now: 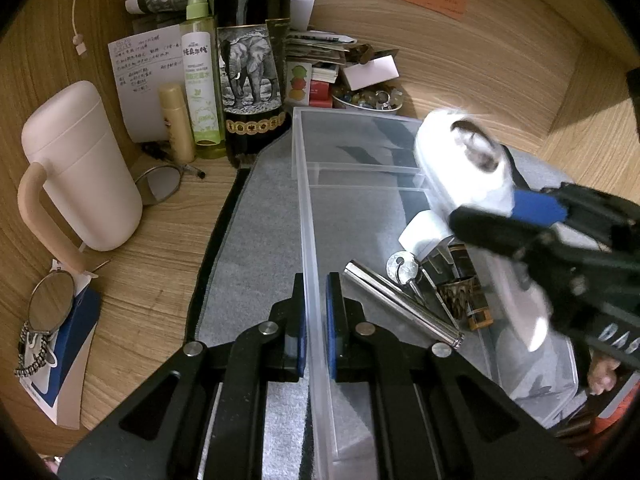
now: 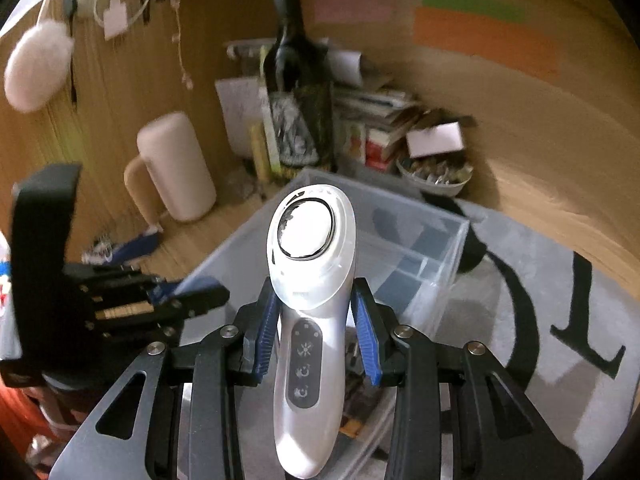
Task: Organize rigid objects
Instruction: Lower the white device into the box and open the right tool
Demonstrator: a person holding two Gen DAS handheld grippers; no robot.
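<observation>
A clear plastic organizer box [image 1: 312, 216] [image 2: 424, 240] with dividers lies on a grey mat. My left gripper [image 1: 316, 292] is shut on its left wall. Above the box, my right gripper [image 2: 316, 308] [image 1: 516, 216] is shut on a white handheld facial device [image 2: 310, 280] [image 1: 460, 164] with a round metal head and a grey button panel. Inside the box lie a silver metal tube [image 1: 400, 304], a key [image 1: 402, 268], a white cylinder [image 1: 424, 232] and a brown patterned lighter [image 1: 464, 296].
On the wooden desk left of the box stand a pink mug [image 1: 80, 168] [image 2: 176, 168], a dark wine bottle [image 1: 252, 60] [image 2: 296, 92], a green spray bottle [image 1: 200, 76] and a yellow tube [image 1: 176, 120]. Glasses [image 1: 160, 184], a bead bowl [image 1: 368, 100] and stacked cards [image 1: 320, 56] crowd the back.
</observation>
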